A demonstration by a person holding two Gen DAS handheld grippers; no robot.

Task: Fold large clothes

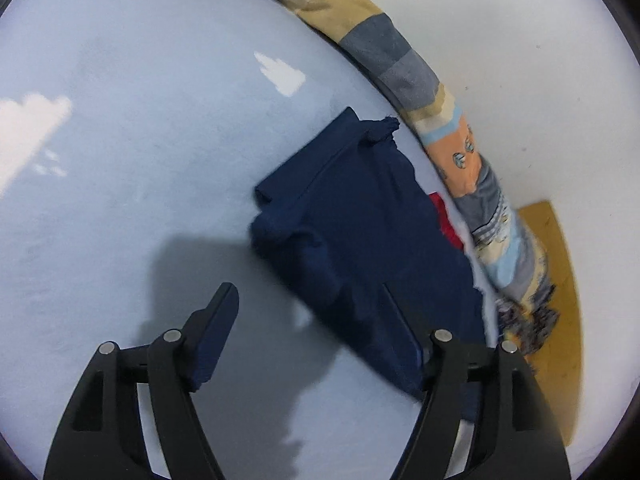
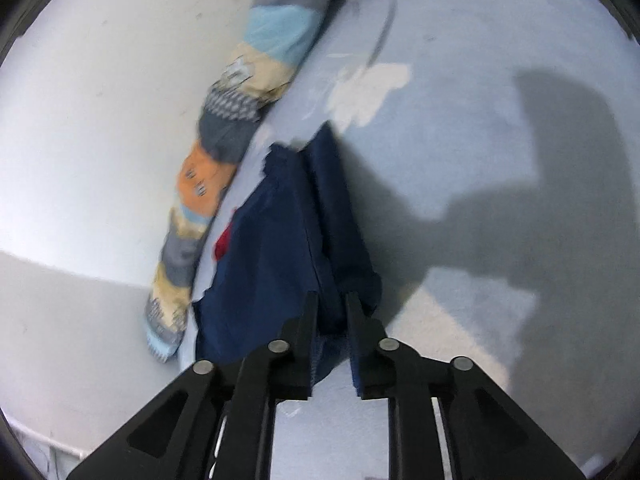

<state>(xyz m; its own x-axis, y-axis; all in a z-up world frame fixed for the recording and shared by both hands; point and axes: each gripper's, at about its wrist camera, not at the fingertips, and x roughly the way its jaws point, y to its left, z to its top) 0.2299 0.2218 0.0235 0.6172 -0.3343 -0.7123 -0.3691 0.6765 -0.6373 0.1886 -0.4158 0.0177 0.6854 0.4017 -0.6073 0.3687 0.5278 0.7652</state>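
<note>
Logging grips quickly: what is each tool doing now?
Left tool: open, empty.
Right tool: closed on the navy garment.

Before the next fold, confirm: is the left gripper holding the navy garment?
No: the left gripper has its jaws wide apart, gripping nothing, with the navy garment lying on the bed.

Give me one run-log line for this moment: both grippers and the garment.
left gripper: open, empty | right gripper: shut on navy garment fold | garment: bunched on light blue bed sheet beside patterned quilt
</note>
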